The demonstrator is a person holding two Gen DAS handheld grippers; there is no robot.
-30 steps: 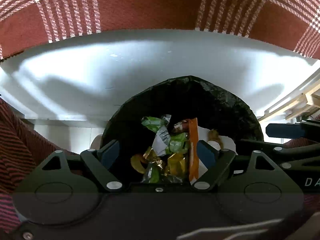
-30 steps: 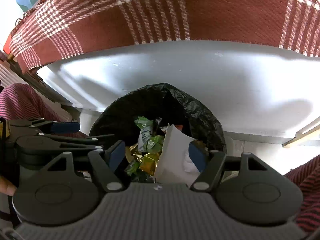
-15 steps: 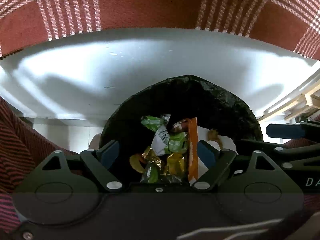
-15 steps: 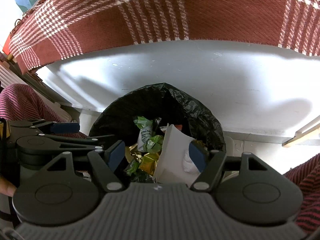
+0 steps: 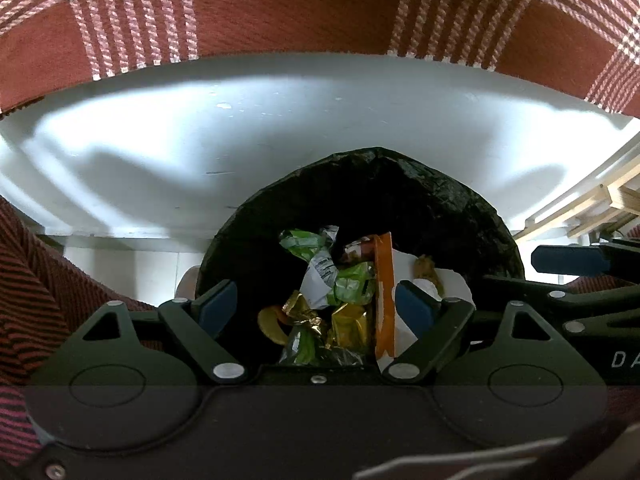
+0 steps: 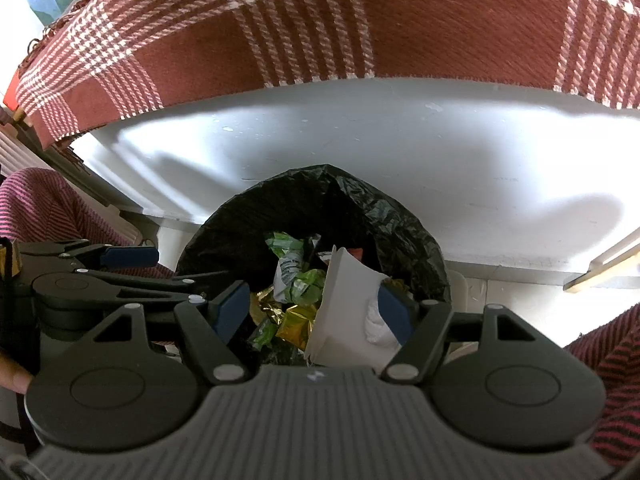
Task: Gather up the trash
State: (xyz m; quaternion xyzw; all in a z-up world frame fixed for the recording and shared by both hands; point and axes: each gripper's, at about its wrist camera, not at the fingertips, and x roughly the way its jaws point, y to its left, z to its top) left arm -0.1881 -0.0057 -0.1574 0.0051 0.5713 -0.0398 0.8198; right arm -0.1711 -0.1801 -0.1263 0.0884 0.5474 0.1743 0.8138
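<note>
Both grippers hang side by side over a bin lined with a black bag (image 5: 432, 200); the left gripper (image 5: 316, 306) has its fingers spread wide with nothing between them; below the gap lies the trash already in the bag: green wrappers (image 5: 352, 286), gold foil wrappers (image 5: 348, 326), an orange strip (image 5: 385, 300) standing nearly upright, and white paper (image 5: 452, 284) on the right side of the heap; none of it touches the blue pads (image 5: 216, 304).

The right gripper (image 6: 314, 312) also has its fingers apart; a white paper cup (image 6: 344, 312), tilted with crumpled white tissue inside it, sits in the gap close against the right pad (image 6: 394, 312); whether pad and cup actually touch I cannot tell; the left pad stands clear of it.

Behind the bin runs a white table edge (image 6: 400, 152), with a red and white plaid cloth (image 6: 360, 28) hanging over it; striped red sleeves (image 5: 28, 280) flank the view; light wooden slats (image 5: 600, 204) show at far right.
</note>
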